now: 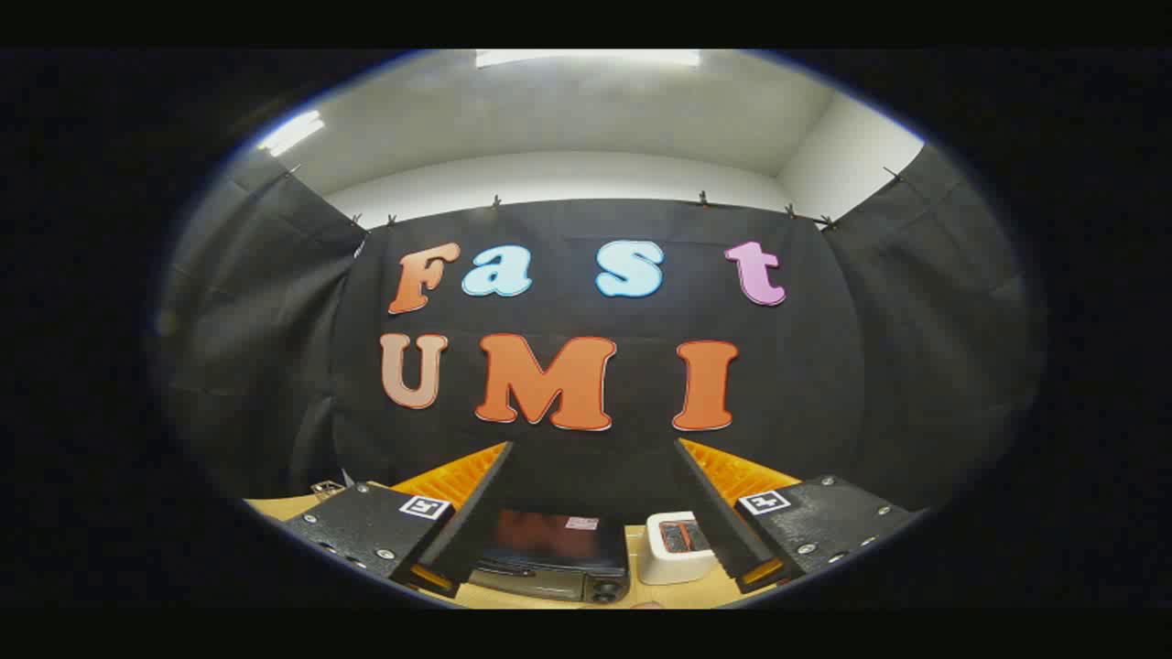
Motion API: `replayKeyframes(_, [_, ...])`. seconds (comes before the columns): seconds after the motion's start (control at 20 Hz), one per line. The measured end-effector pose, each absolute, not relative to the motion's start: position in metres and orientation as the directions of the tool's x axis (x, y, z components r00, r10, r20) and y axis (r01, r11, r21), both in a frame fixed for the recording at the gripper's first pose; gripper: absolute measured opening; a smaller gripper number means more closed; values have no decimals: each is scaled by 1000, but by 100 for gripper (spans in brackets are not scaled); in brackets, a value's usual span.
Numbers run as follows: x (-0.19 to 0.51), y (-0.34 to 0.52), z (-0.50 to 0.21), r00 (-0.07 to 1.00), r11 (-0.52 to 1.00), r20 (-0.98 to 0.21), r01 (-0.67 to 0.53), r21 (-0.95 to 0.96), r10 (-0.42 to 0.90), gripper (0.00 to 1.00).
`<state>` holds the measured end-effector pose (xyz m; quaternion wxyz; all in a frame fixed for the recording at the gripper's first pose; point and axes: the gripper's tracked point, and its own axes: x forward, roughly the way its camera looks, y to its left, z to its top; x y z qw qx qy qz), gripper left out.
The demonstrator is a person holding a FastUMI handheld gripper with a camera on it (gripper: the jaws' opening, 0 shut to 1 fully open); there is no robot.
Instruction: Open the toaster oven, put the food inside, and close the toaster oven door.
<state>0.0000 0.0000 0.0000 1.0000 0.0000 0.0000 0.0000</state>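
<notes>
We look forward along the gripper point(595, 513), whose two fingers point(481, 513) are spread wide apart with nothing between their inner faces; the tool is released and grasps no object. Each finger rises from a dark block studded with small screws and bearing a square printed marker.

Below and between the fingers, well beyond their tips, we see the toaster oven point(554, 558): a low, dark, boxy appliance with a glossy top that carries a reddish reflection and a small pale label. Its front face is partly visible, with a round knob point(604, 593) at the right end; we cannot tell from this angle whether the door is open or shut. The left finger overlaps the oven's left end.

Just beside the oven, to its right, stands a white pop-up toaster point(676, 547) with rounded corners and a slot on top showing something reddish inside. The right finger crosses in front of its right side.

Both appliances rest on a light wood-coloured table point(641, 595) with a smooth surface. A small metallic item point(327, 488) sits at the table's far left edge; it is too small to identify.

Behind the table hangs the booth wall of black cloth point(806, 394), creased and clipped along its top edge. Above it we see a white wall, a pale ceiling point(586, 110) and bright strip lights.
</notes>
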Motion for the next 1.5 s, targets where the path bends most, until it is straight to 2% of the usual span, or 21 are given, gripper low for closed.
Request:
replayKeyframes(0.45, [8,-2,-18,997,998,-81,20,57,-15,98])
replayKeyframes(0.8, [15,18,-40,992,1000,-128,-9,24,12,99])
replayKeyframes(1.15, [28,67,-91,973,996,-212,-90,24,93,99])
replayKeyframes(1.5, [30,111,-178,915,988,-375,-157,7,148,99])
